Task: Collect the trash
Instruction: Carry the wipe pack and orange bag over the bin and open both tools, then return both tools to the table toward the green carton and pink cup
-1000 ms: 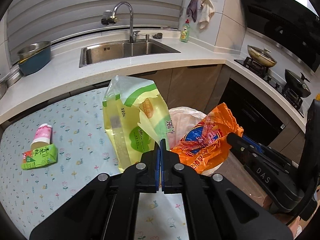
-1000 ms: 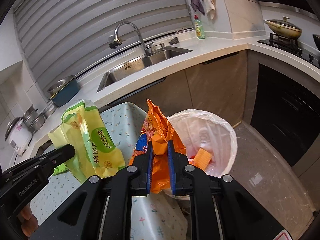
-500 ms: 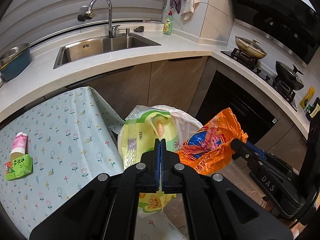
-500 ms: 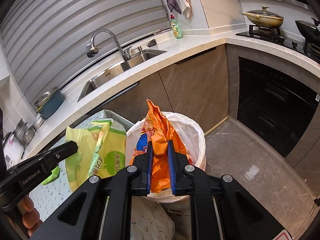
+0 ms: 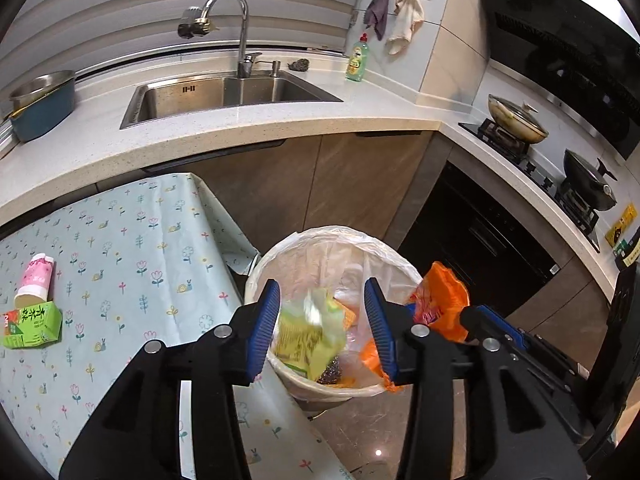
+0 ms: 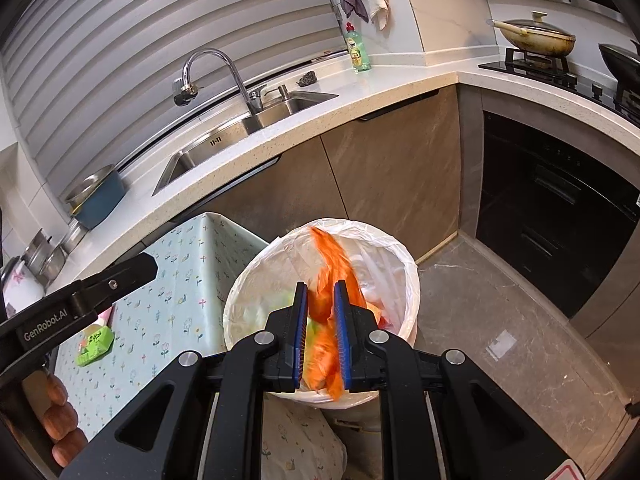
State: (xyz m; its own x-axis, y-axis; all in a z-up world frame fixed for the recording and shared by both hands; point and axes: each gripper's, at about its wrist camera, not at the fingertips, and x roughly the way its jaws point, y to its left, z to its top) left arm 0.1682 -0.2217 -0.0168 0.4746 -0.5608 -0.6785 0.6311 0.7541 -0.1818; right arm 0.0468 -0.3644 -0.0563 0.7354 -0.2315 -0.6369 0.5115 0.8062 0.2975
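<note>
A white-lined trash bin [image 5: 280, 248] [image 6: 408, 272] stands on the floor beside the table. My left gripper [image 5: 322, 320] is open above the bin, and the yellow-green bag [image 5: 304, 336] lies blurred inside it. My right gripper [image 6: 320, 320] is over the bin with its jaws slightly parted; the orange bag [image 6: 332, 268] [image 5: 440, 296] is blurred between them, and I cannot tell whether they still grip it. A green drink carton [image 5: 32, 326] [image 6: 94, 344] and a pink cup [image 5: 36, 280] lie on the flowered tablecloth [image 5: 132, 264].
The counter [image 5: 280, 124] with the sink [image 5: 224, 96] runs behind the bin. A stove with pans [image 5: 516, 124] is on the right. Grey tile floor [image 6: 500, 320] lies right of the bin. The table edge is just left of the bin.
My left gripper has opened and the yellow-green bag has dropped into the bin. My right gripper's jaws have parted a little and the orange bag now hangs lower over the bin.
</note>
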